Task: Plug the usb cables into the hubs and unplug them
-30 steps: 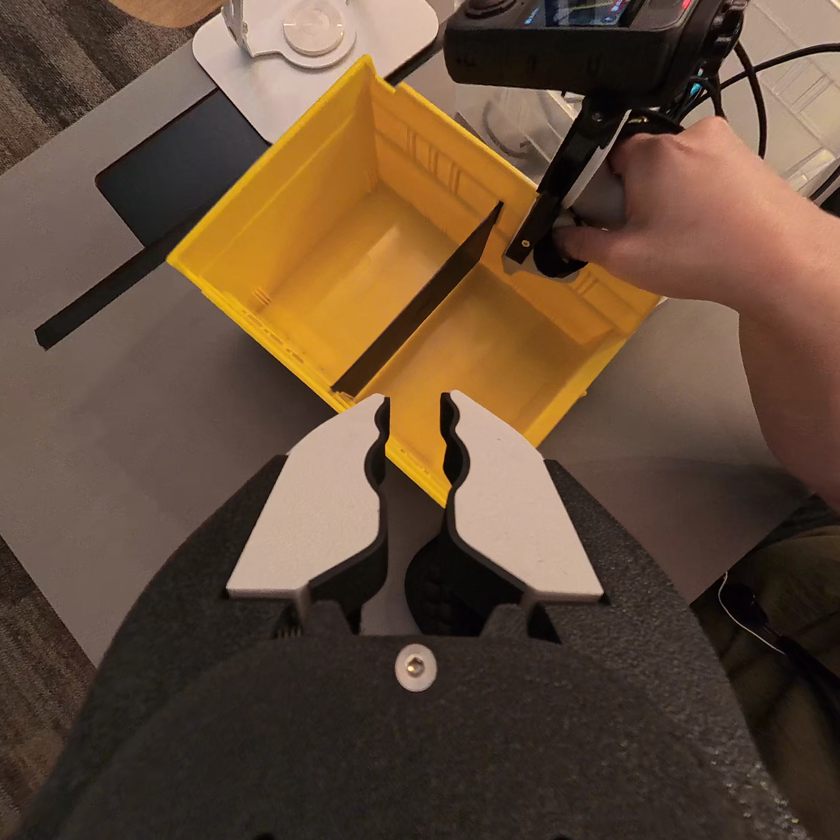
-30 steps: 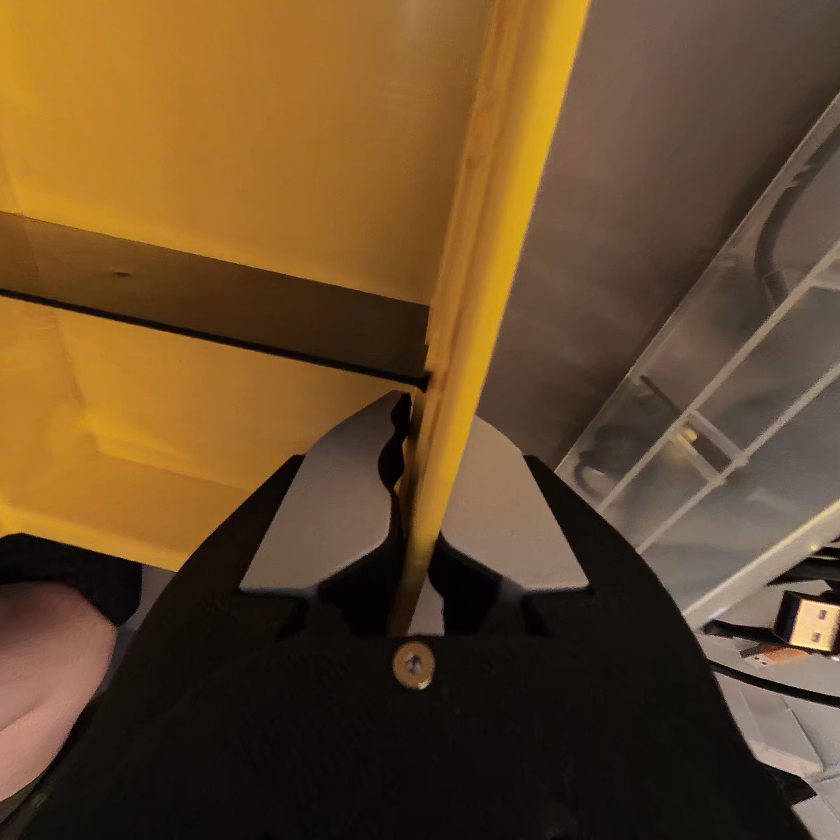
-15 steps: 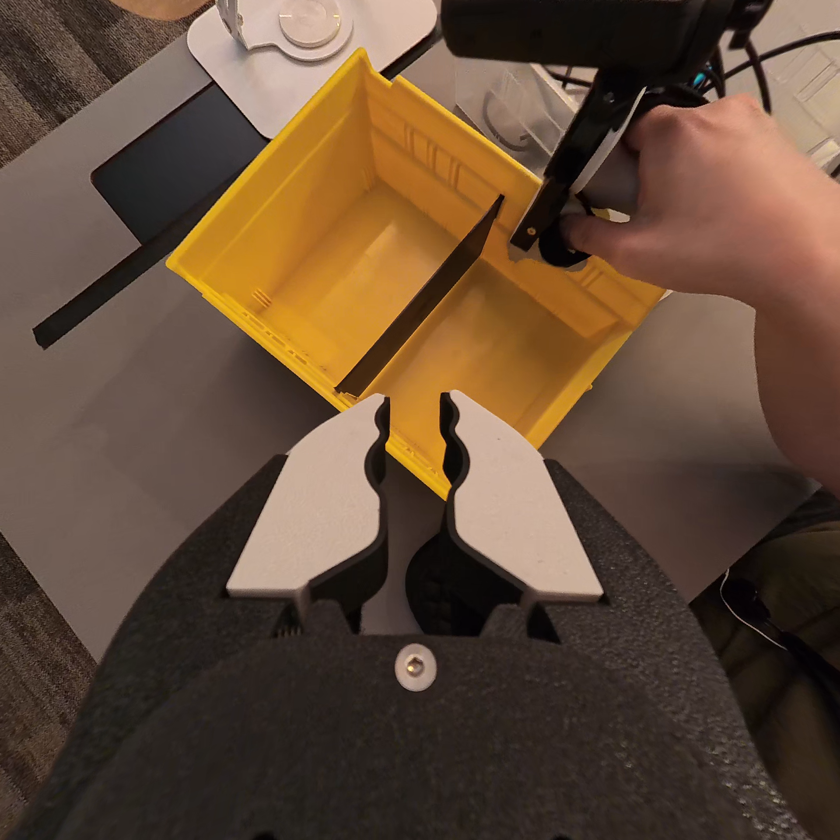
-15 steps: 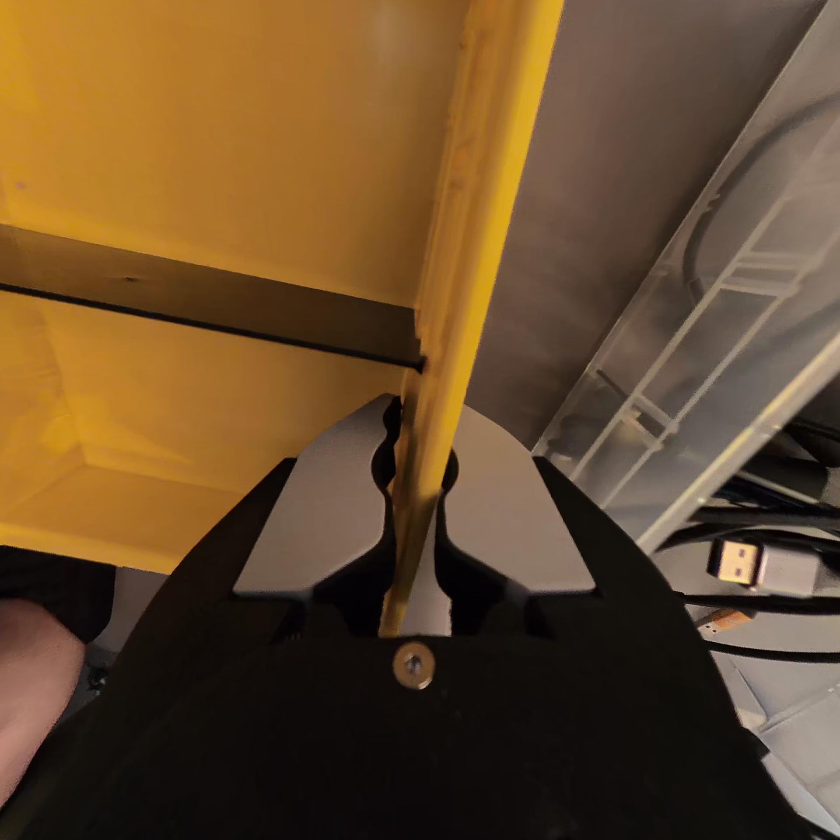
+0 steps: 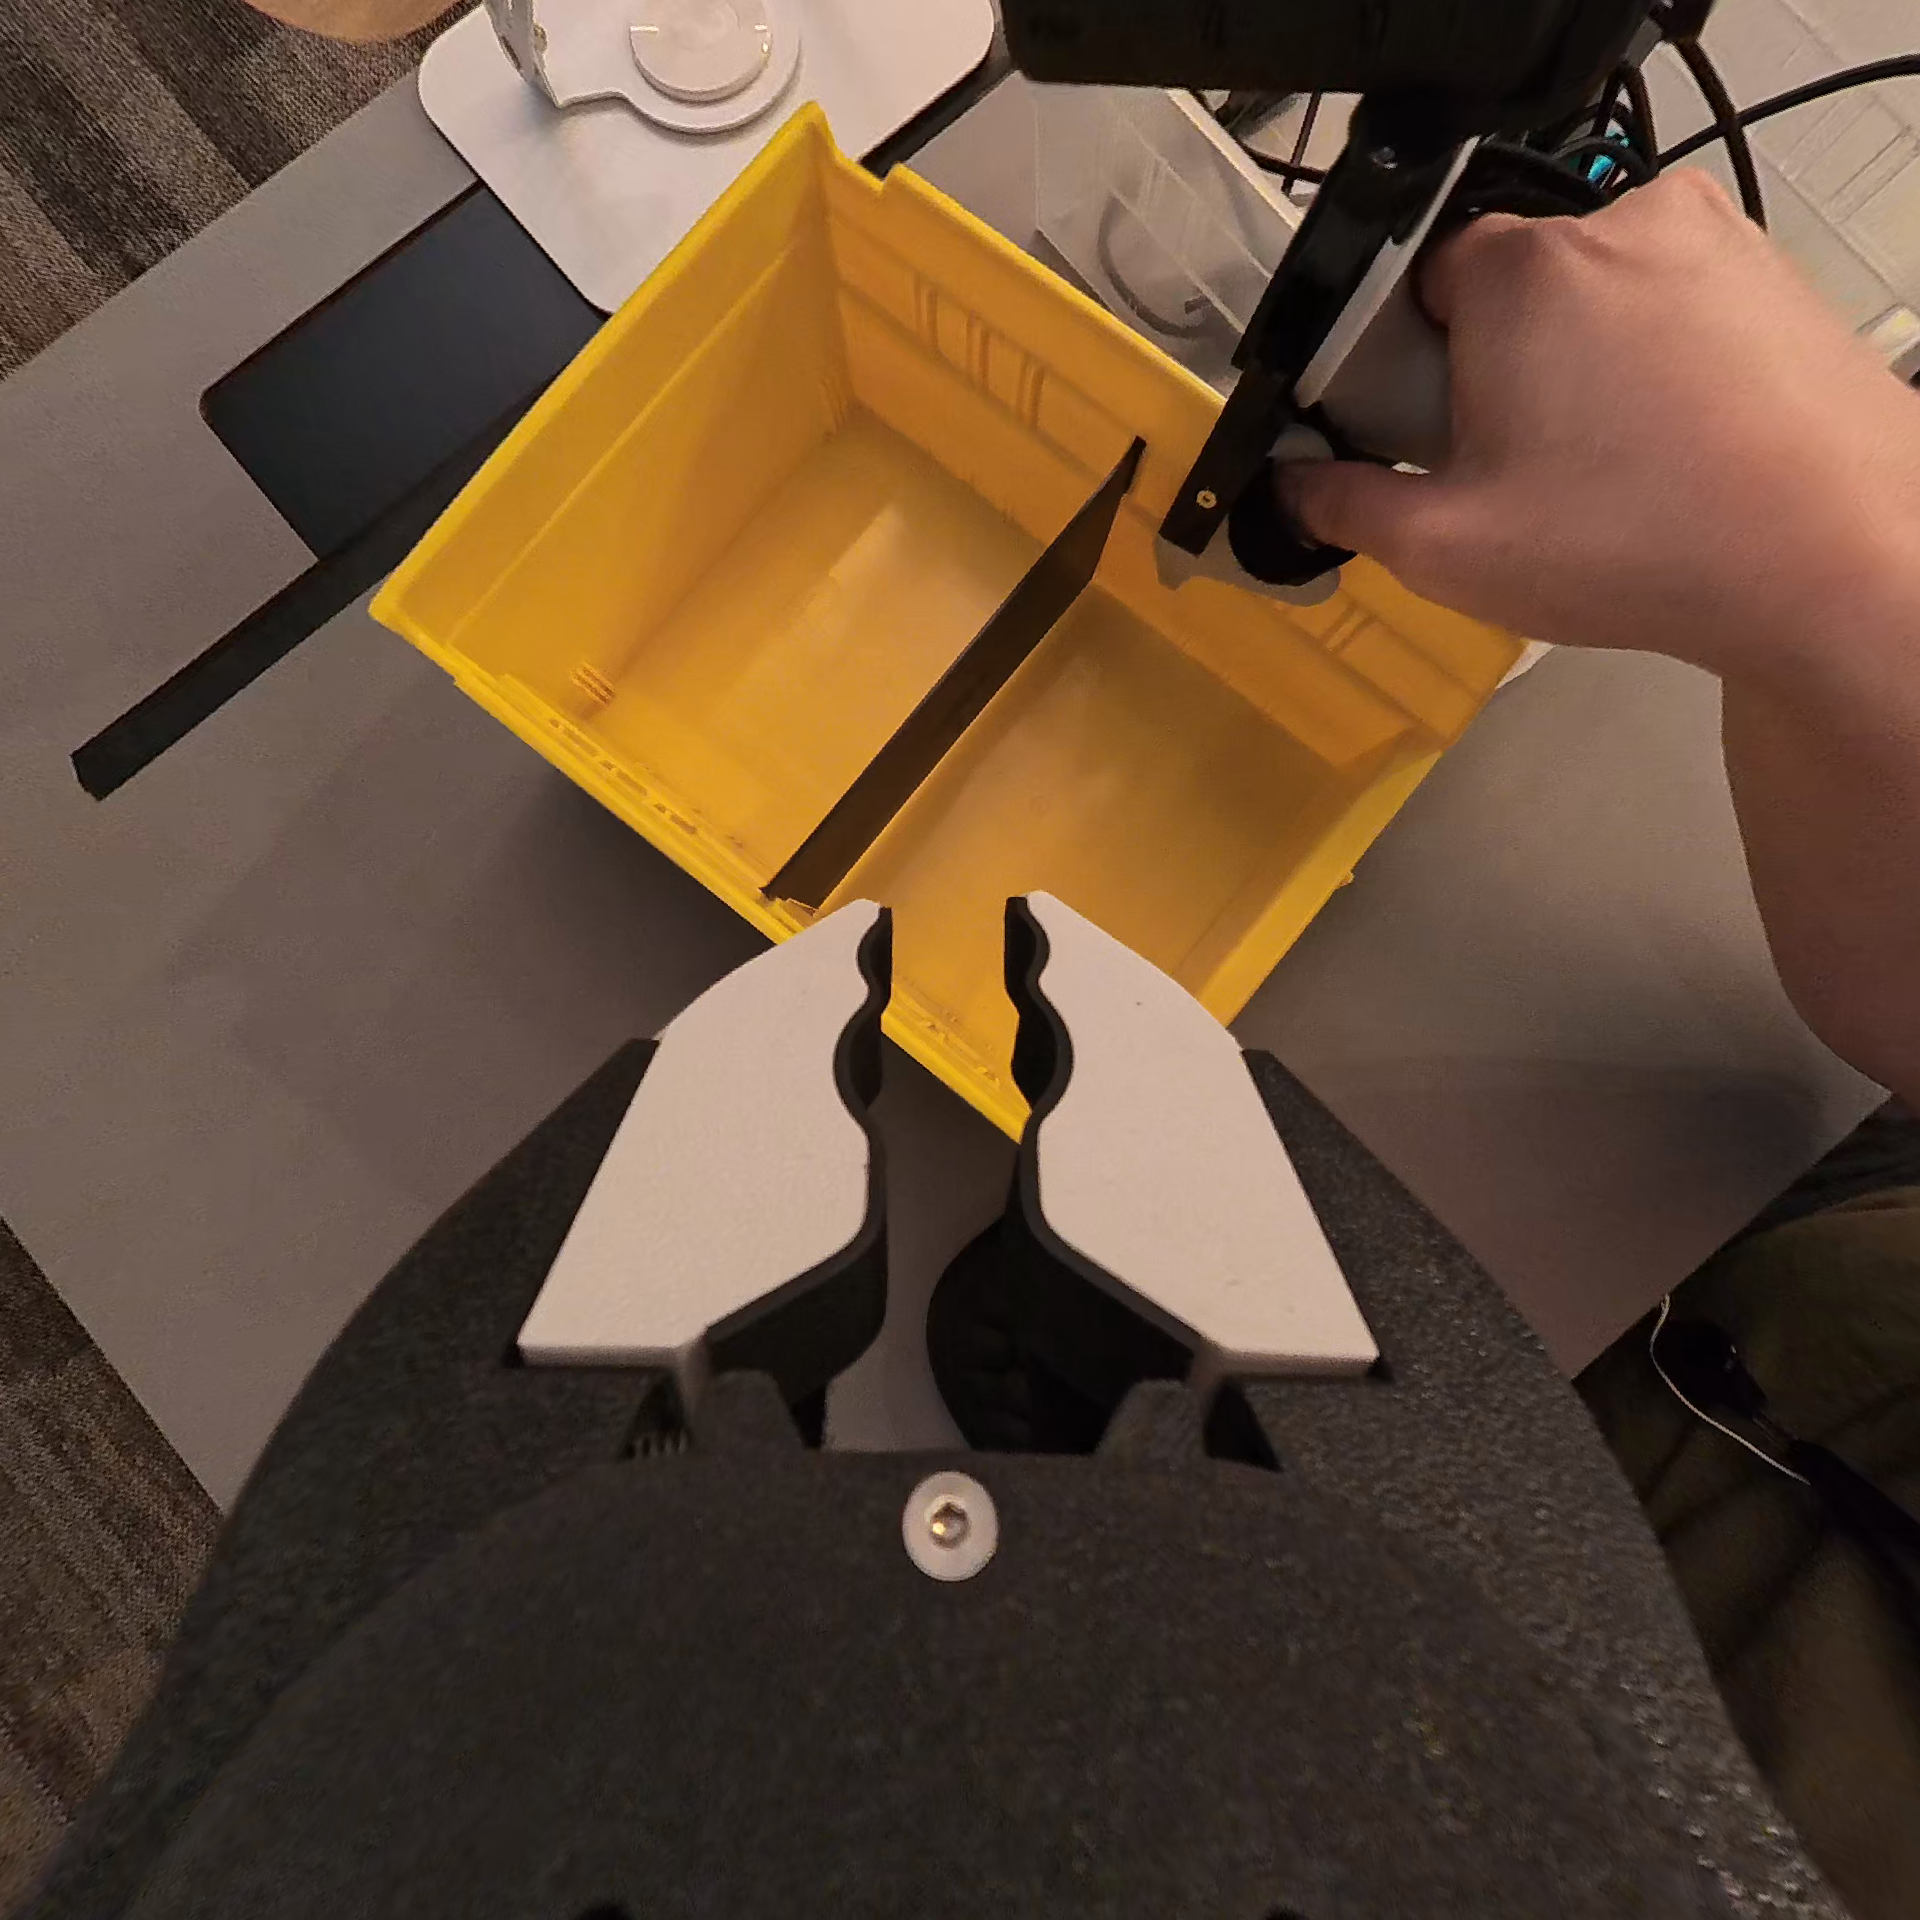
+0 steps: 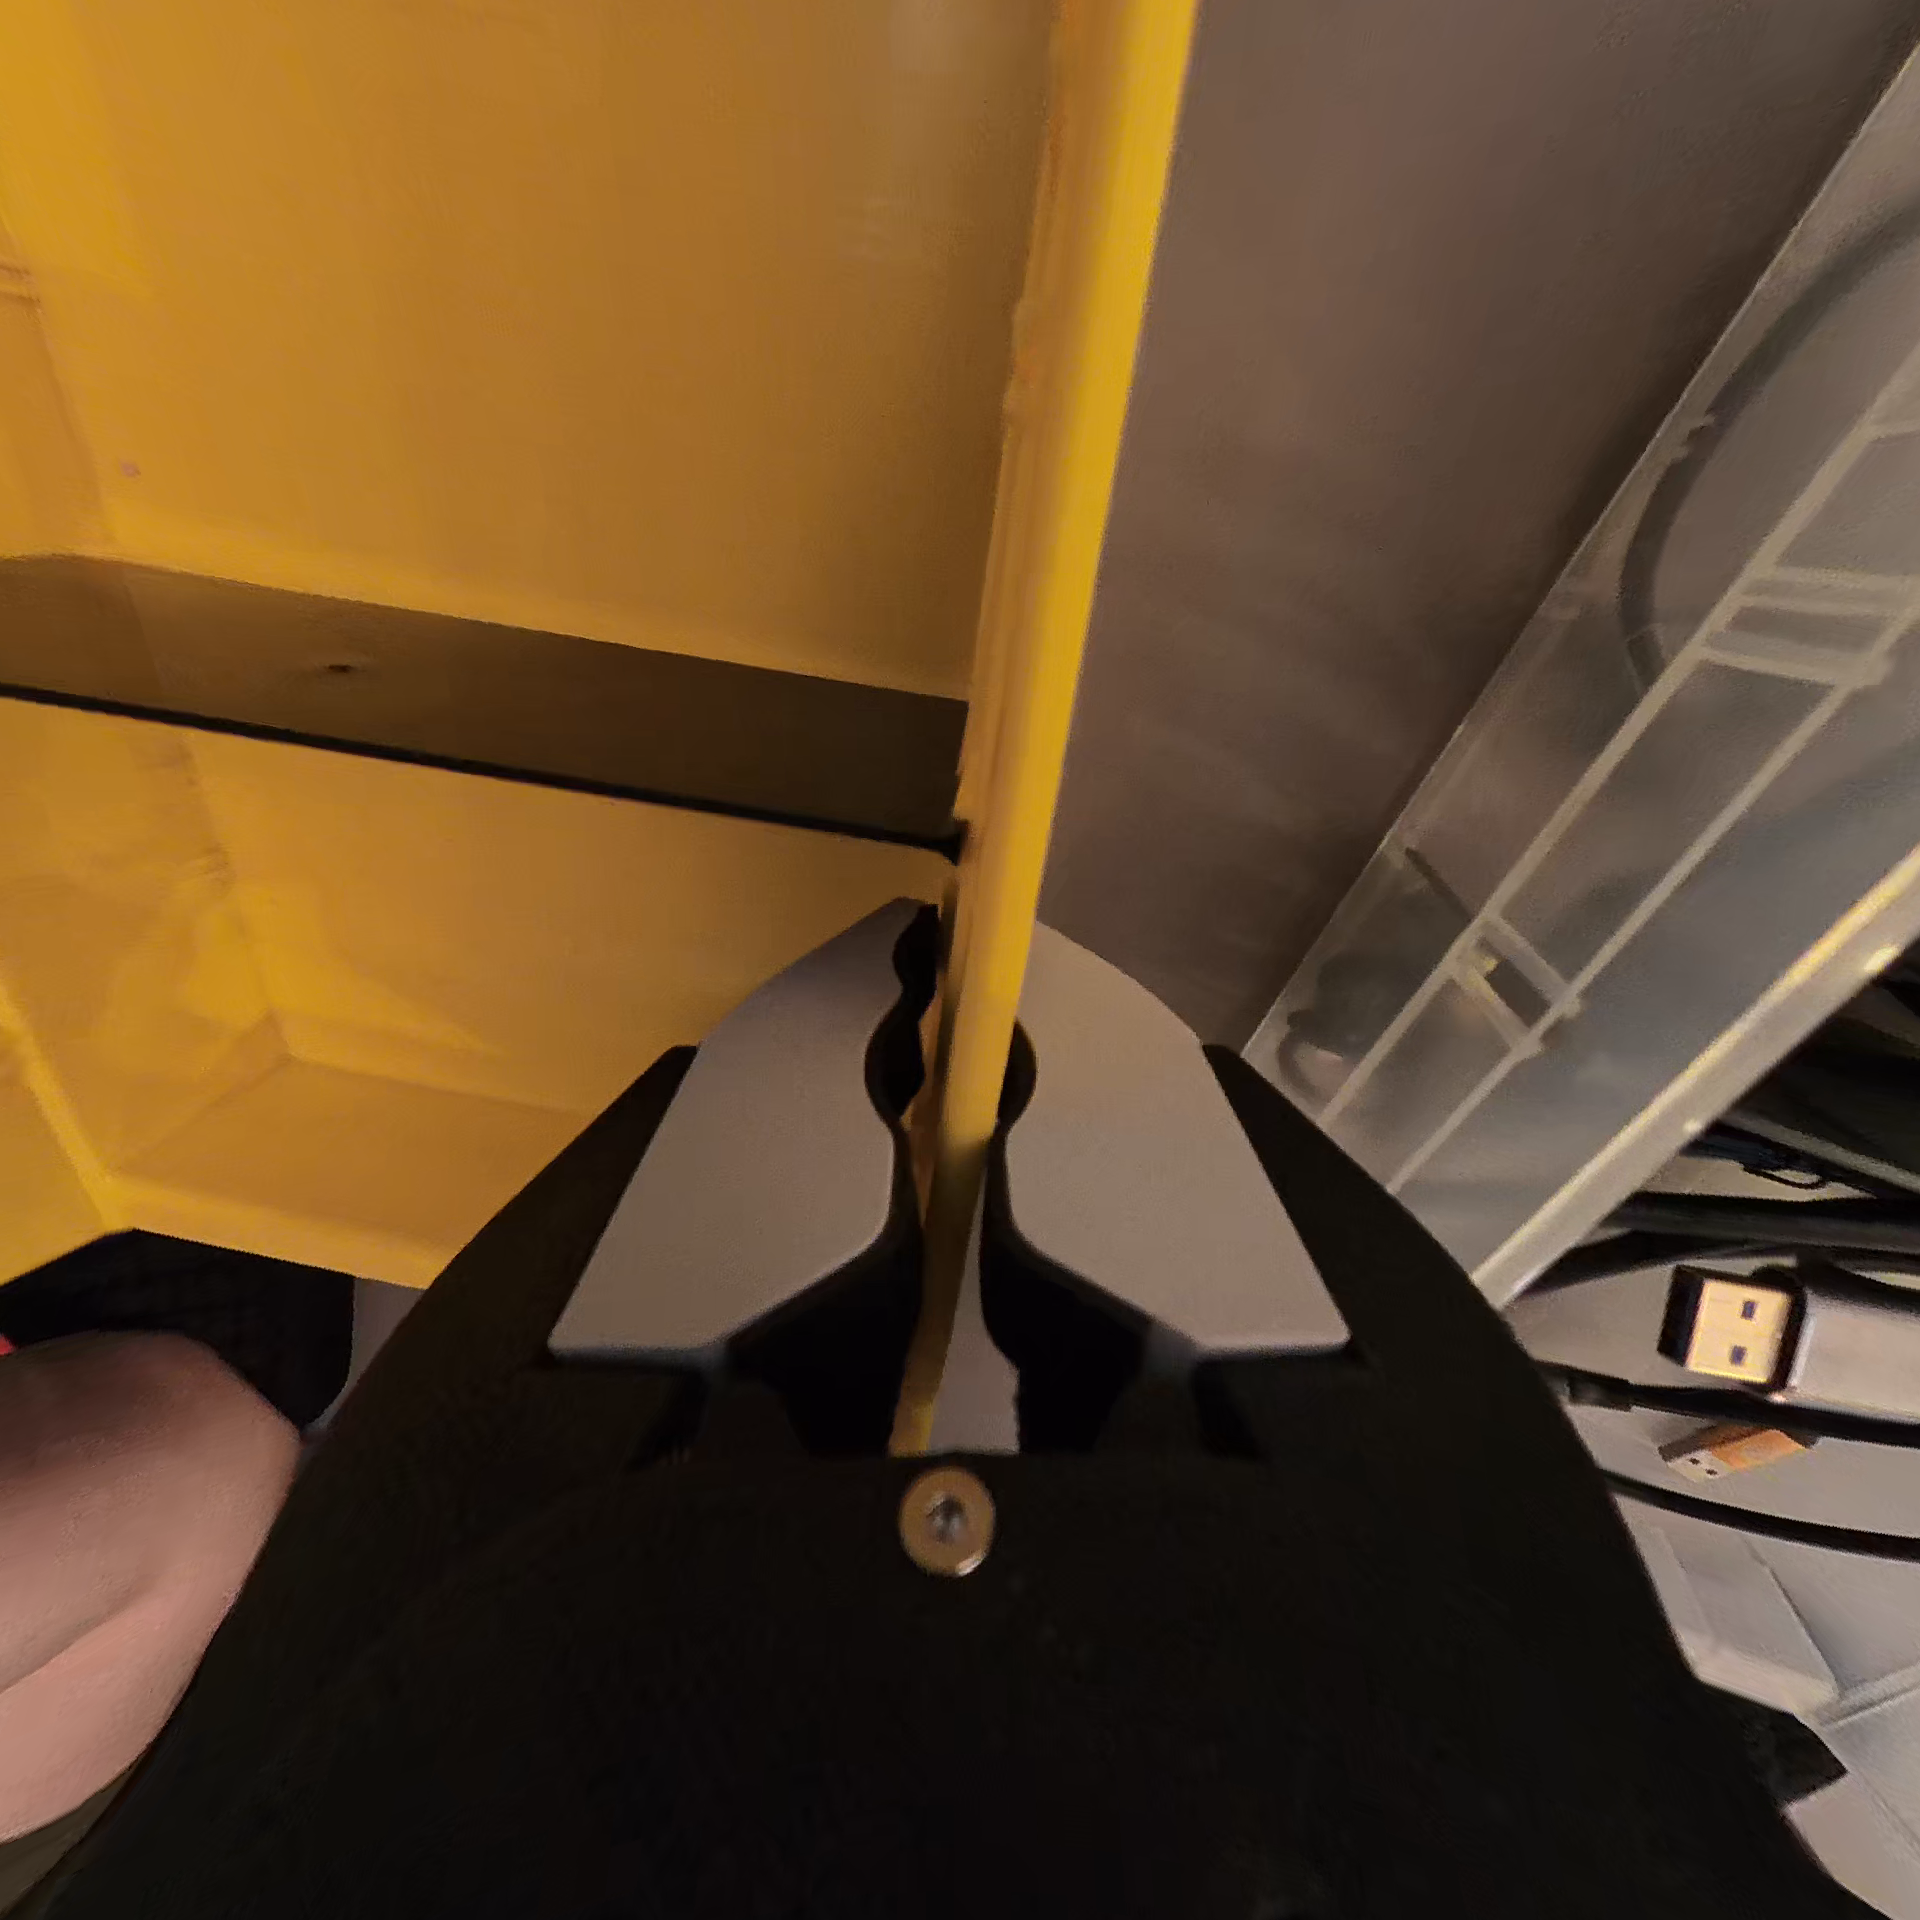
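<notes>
Our right gripper (image 6: 971,997) is clamped on the far wall of the yellow bin (image 5: 623,457), just by the slot where the black divider (image 5: 966,675) meets that wall; one finger sits inside the bin, the other outside. From the left wrist view the same gripper shows at 1 o'clock, held in a hand (image 5: 1621,416). Our left gripper (image 5: 945,935) hangs with its jaws apart and nothing between them, over the bin's near rim.

Over the last second the bin has slid a little toward 12 o'clock on the grey table (image 5: 260,987), with the wall staying in our pinch. In the right wrist view the clear organiser (image 6: 1621,831) and the cables beyond it have come more into sight at 4 o'clock. We judge that we are shifting the bin, not yet handling any cable.

The task's things lie off the bin: a USB plug (image 6: 1730,1335) at 4 o'clock of the right view, a second, orange-tinted plug (image 6: 1725,1455) just below it, both touched by neither gripper. No hub is clearly visible. Both bin compartments look empty, so plugging has, we think, not begun.
</notes>
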`<state>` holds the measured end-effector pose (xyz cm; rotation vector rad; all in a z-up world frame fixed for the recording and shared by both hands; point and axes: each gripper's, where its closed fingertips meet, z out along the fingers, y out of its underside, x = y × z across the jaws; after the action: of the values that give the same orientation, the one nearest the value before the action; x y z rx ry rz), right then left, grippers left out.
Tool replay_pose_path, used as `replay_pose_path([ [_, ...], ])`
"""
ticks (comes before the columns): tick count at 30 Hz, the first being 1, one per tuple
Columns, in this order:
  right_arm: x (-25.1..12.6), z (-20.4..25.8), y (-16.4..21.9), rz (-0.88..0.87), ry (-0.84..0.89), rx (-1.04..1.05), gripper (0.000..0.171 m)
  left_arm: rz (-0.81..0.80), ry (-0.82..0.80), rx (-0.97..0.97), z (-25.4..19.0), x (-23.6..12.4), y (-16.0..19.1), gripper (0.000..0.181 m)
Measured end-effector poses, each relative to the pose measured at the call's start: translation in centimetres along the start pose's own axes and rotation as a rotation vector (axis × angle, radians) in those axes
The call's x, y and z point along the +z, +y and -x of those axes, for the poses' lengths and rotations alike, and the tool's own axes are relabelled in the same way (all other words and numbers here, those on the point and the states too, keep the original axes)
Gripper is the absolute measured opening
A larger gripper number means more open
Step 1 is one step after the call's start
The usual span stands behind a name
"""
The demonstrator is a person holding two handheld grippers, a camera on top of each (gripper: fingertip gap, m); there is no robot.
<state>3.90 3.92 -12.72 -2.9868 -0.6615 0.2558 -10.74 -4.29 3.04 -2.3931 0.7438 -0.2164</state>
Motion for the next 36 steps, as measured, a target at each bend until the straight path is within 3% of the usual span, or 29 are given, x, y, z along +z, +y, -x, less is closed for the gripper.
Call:
replay_pose_path([
  [4, -0.8, -0.2, -1.0, -0.070, 0.009, -0.010, 0.006, -0.002, 0.000, 0.002, 0.0, 0.0, 0.0, 0.020],
  [36, 0.0, -1.4, -0.9, -0.024, 0.105, -0.065, 0.015, 0.007, 0.002, 0.019, -0.4, 0.1, 0.0, 0.020],
])
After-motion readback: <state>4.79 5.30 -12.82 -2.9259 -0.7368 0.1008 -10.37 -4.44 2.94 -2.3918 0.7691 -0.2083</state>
